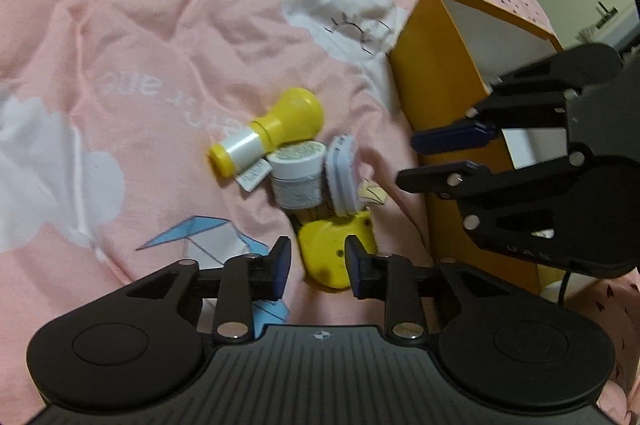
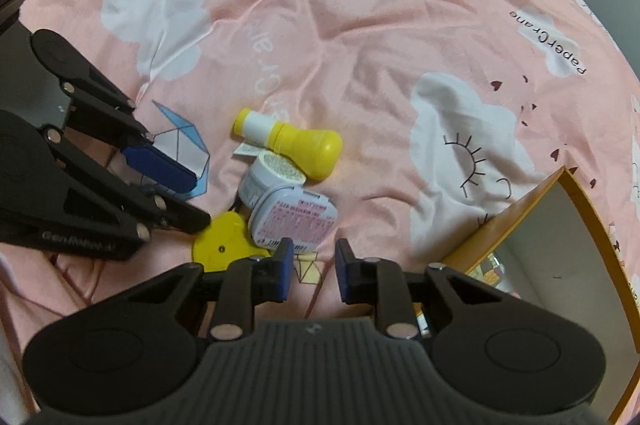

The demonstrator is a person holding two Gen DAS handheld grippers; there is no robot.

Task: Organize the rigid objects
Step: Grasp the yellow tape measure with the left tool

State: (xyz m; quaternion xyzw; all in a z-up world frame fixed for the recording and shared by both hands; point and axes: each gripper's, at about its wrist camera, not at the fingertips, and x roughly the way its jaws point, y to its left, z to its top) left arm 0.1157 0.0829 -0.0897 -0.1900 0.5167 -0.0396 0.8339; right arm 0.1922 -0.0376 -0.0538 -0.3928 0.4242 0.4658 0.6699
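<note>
Four containers [image 1: 298, 181], one orange box [image 1: 430, 73].

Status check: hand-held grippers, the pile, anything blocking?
Left hand-held gripper astride yellow piece, not clamped. Right hand-held gripper empty, near white case. Orange box open, unobstructed.

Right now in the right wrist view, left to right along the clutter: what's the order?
Left tongs → flat yellow piece → white round jar → yellow bottle → orange box.
</note>
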